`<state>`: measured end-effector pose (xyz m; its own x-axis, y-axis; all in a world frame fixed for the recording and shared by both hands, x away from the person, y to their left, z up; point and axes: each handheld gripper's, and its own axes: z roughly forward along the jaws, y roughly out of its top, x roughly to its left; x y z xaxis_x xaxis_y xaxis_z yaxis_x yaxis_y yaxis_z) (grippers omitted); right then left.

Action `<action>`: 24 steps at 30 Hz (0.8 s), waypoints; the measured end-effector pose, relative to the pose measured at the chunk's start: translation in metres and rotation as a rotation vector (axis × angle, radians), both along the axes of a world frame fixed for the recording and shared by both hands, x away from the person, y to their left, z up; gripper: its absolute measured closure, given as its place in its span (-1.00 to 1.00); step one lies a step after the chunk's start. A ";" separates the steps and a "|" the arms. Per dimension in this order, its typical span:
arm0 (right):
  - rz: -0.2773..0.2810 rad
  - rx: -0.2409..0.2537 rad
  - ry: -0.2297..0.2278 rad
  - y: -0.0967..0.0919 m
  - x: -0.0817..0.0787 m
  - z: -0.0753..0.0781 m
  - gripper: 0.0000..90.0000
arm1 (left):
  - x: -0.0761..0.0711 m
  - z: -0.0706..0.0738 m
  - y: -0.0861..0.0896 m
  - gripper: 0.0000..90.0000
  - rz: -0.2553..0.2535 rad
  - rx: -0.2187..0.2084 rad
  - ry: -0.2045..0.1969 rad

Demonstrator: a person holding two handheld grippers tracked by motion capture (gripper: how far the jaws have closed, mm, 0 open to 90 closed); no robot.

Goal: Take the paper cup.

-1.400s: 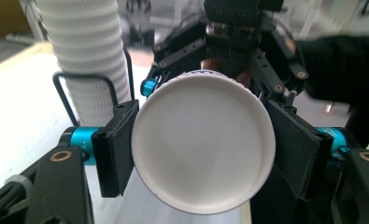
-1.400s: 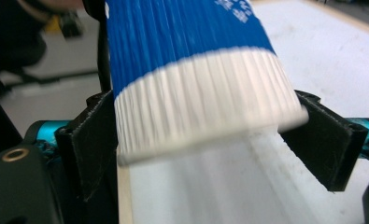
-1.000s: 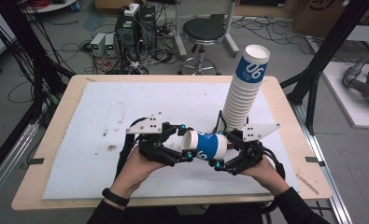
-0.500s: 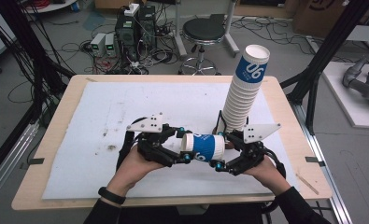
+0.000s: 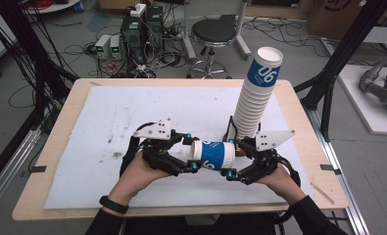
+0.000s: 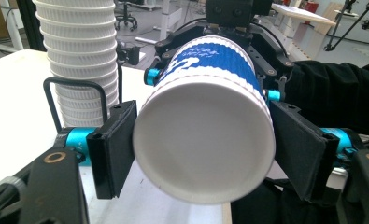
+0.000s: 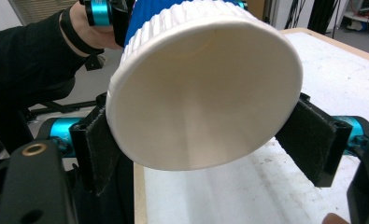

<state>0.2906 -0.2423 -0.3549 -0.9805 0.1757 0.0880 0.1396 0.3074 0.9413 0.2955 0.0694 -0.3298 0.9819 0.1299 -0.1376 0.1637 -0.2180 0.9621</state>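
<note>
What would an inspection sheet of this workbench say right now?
Surface: white mat on wooden table, a few dark marks.
Job's things: blue-and-white paper cup held sideways above the mat; tall stack of matching cups behind it.
Clutter: nothing seen.
Grippers: left gripper, jaws just been opening beside the cup; right gripper, jaws just been closing, pressed on it.
Cables: tangled cables on the floor.
Surroundings: black stool, electronics boxes.

Even bright indoor light, soft shadows, slightly blurry high view.
</note>
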 end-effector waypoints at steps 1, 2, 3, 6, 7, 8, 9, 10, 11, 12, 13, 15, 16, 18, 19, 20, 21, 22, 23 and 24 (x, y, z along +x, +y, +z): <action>0.000 -0.004 -0.002 0.000 0.000 0.000 -0.55 | 0.000 0.001 0.001 -0.41 -0.005 0.004 0.000; 0.006 -0.016 -0.007 -0.001 0.000 0.000 -0.55 | 0.000 0.003 0.002 -0.43 -0.007 0.017 0.008; 0.019 -0.028 -0.008 0.000 -0.001 0.000 -0.55 | -0.001 0.003 0.001 -0.48 -0.009 0.031 0.014; 0.028 -0.085 -0.018 0.003 -0.001 -0.001 -0.55 | -0.003 0.004 -0.003 -0.49 -0.026 0.122 0.001; 0.034 -0.104 -0.029 0.004 -0.001 -0.002 -0.55 | -0.004 0.003 -0.005 -0.49 -0.038 0.150 0.002; 0.037 -0.125 -0.019 0.006 -0.002 -0.002 -0.55 | -0.006 0.002 -0.009 -0.49 -0.053 0.189 -0.002; 0.048 -0.134 -0.019 0.007 -0.002 -0.002 -0.55 | -0.006 0.000 -0.011 -0.49 -0.063 0.214 -0.007; 0.052 -0.140 -0.022 0.007 -0.003 -0.002 -0.55 | -0.007 -0.001 -0.014 -0.49 -0.065 0.250 -0.015; 0.053 -0.145 -0.018 0.008 -0.003 -0.002 -0.55 | -0.008 -0.003 -0.017 -0.49 -0.066 0.278 -0.017; 0.056 -0.159 -0.021 0.009 -0.003 -0.002 -0.55 | -0.008 -0.004 -0.019 -0.46 -0.067 0.294 -0.022; 0.057 -0.163 -0.016 0.009 -0.004 -0.002 -0.55 | -0.008 -0.005 -0.020 -0.42 -0.060 0.299 -0.025; 0.062 -0.181 -0.026 0.009 -0.004 -0.002 -0.55 | -0.007 -0.006 -0.020 -0.37 -0.069 0.291 -0.026; 0.062 -0.176 -0.024 0.008 -0.004 -0.002 -0.56 | -0.006 -0.006 -0.019 -0.36 -0.074 0.281 -0.032; 0.058 -0.157 -0.018 0.008 -0.003 -0.001 -0.61 | -0.006 -0.005 -0.017 -0.36 -0.075 0.256 -0.044; 0.054 -0.147 -0.016 0.007 -0.003 0.000 -0.61 | -0.006 -0.005 -0.016 -0.36 -0.079 0.240 -0.049; 0.054 -0.131 -0.011 0.006 -0.003 0.001 -0.62 | -0.006 -0.005 -0.013 -0.35 -0.080 0.222 -0.063; 0.048 -0.114 -0.004 0.005 -0.002 0.001 -0.68 | -0.005 -0.005 -0.012 -0.35 -0.082 0.203 -0.068; 0.043 -0.104 0.001 0.004 -0.002 0.002 -0.70 | -0.005 -0.004 -0.010 -0.35 -0.078 0.179 -0.073; 0.038 -0.086 0.014 0.002 -0.001 0.003 -0.70 | -0.005 -0.004 -0.008 -0.35 -0.074 0.155 -0.080; 0.031 -0.068 0.025 0.001 0.000 0.003 -0.70 | -0.005 -0.004 -0.006 -0.34 -0.068 0.125 -0.080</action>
<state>0.2903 -0.2414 -0.3516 -0.9832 0.1519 0.1011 0.1520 0.3751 0.9145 0.2906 0.0630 -0.3334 0.9962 0.0740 -0.0456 0.0685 -0.3452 0.9360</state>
